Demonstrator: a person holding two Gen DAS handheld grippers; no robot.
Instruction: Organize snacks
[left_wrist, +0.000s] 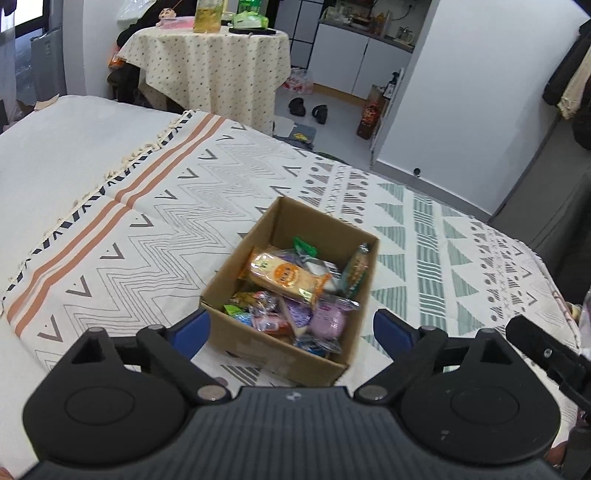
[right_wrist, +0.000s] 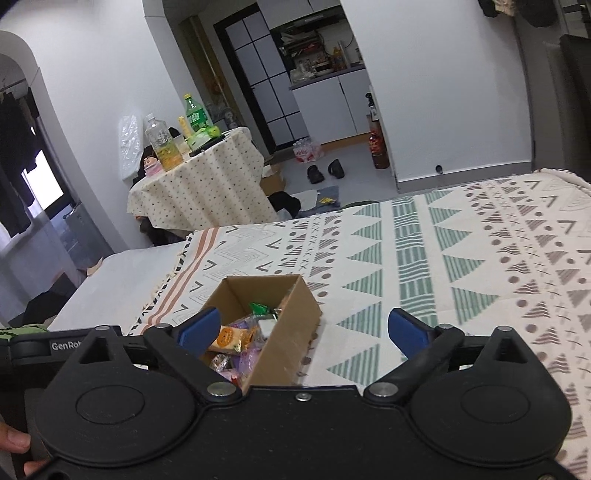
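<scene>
An open cardboard box (left_wrist: 258, 343) rests on a patterned blanket and holds several wrapped snacks. On top lies a long orange-and-cream packet (left_wrist: 284, 277), with a purple packet (left_wrist: 327, 319) nearer me. My left gripper (left_wrist: 291, 328) hovers open just in front of the box, its blue fingers (left_wrist: 194, 326) either side of the near end. In the right wrist view the same box (right_wrist: 291, 339) sits low and left of centre. My right gripper (right_wrist: 303, 328) is open above the box's right wall and holds nothing.
The blanket (left_wrist: 147, 221) covers a bed; bare white sheet (left_wrist: 74, 140) lies to the left. Beyond stands a round table (left_wrist: 210, 70) with bottles and a dotted cloth. Shoes (left_wrist: 310, 109) lie on the floor. The right gripper's black body (left_wrist: 546, 354) shows at the left view's right edge.
</scene>
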